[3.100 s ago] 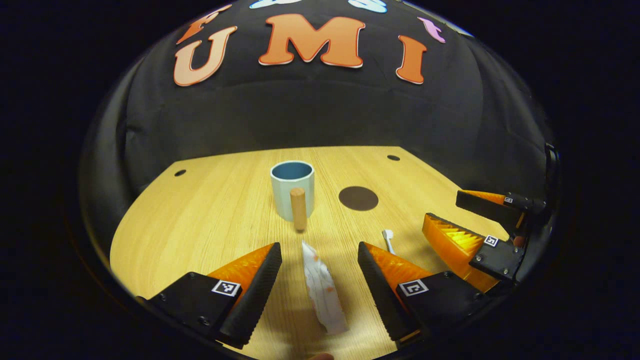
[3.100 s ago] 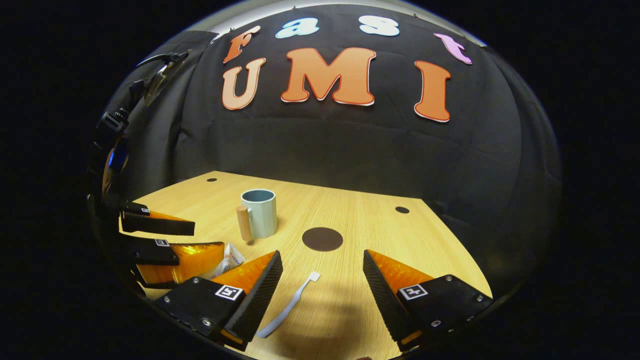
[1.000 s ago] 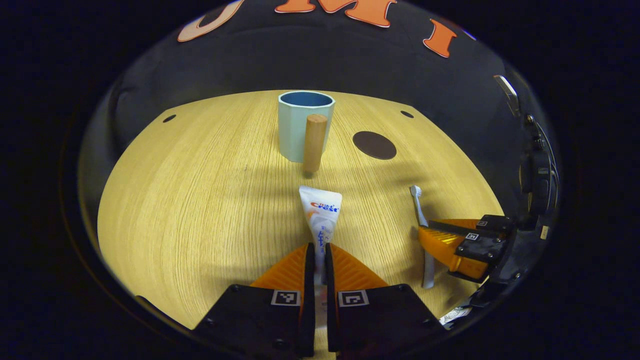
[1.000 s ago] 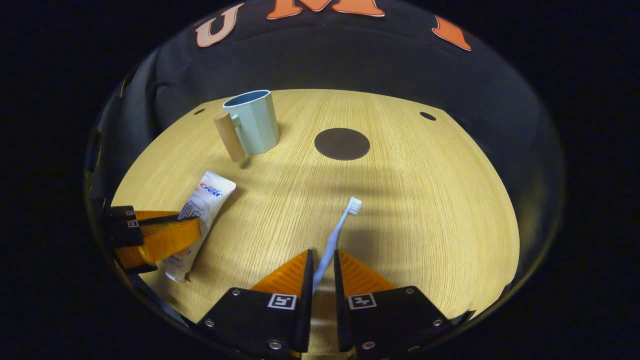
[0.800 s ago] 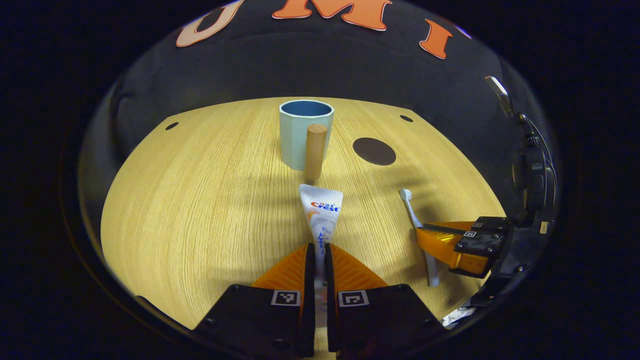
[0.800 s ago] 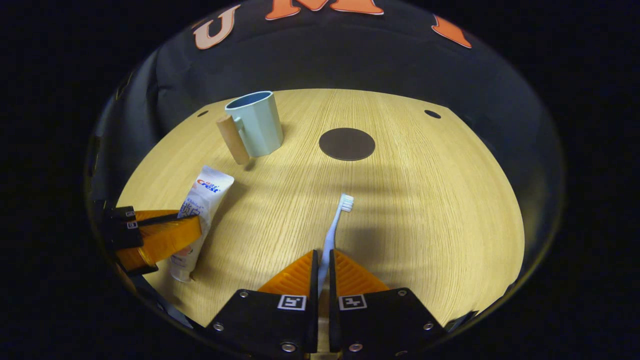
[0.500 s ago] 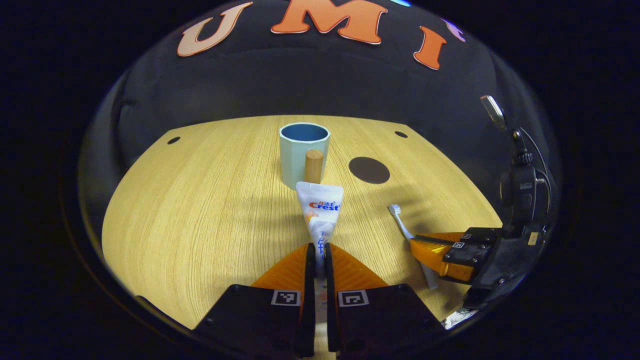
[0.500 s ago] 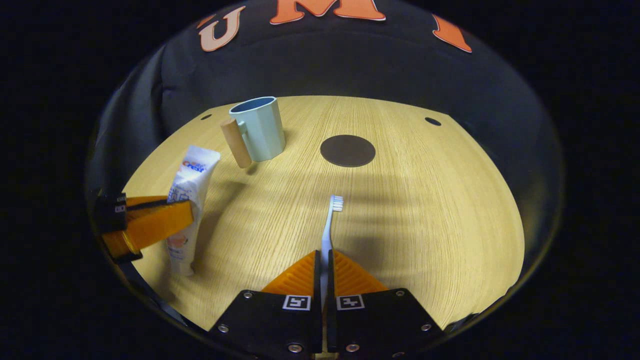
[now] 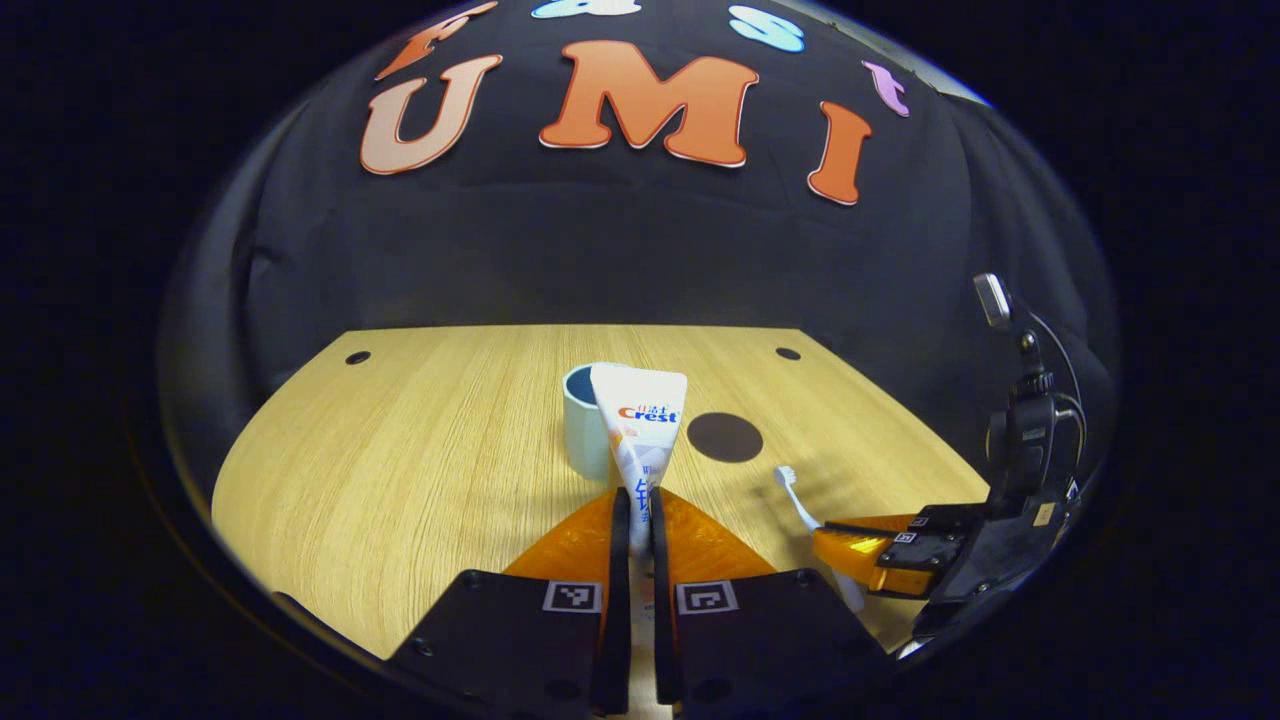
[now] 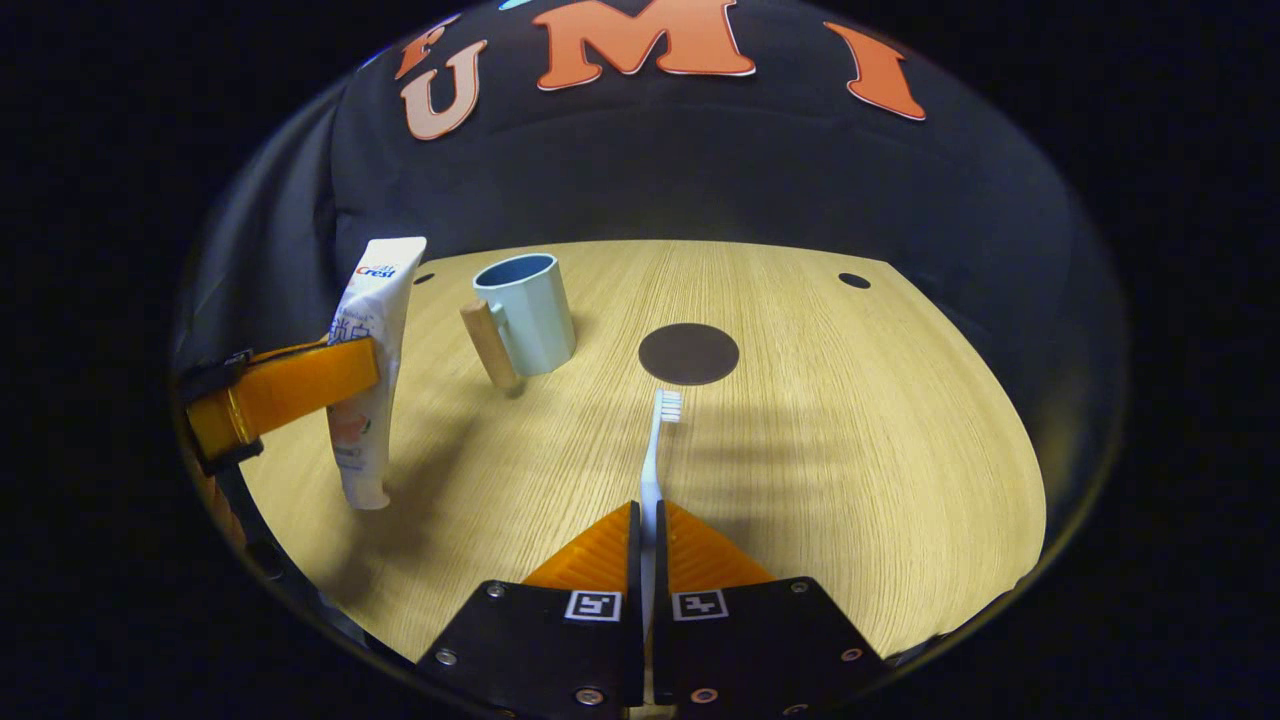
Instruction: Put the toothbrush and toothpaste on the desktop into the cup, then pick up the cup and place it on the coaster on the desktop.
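Your left gripper [image 9: 632, 510] pinches the white toothpaste tube [image 9: 637, 420], right gripper [image 10: 645, 525] the pale-blue plastic toothbrush [image 10: 655, 450]; both may collide over the pale-blue wood-handled cup [image 10: 525, 310], tipping it.

In the left gripper view the tube [image 9: 640, 425] covers the right part of the cup [image 9: 582, 425], handle included. The tube's lower end is lost between the left hand-held gripper [image 9: 640, 510] fingers. Beside the cup, the brush [image 9: 810, 515] handle passes behind the right hand-held gripper [image 9: 850, 548].
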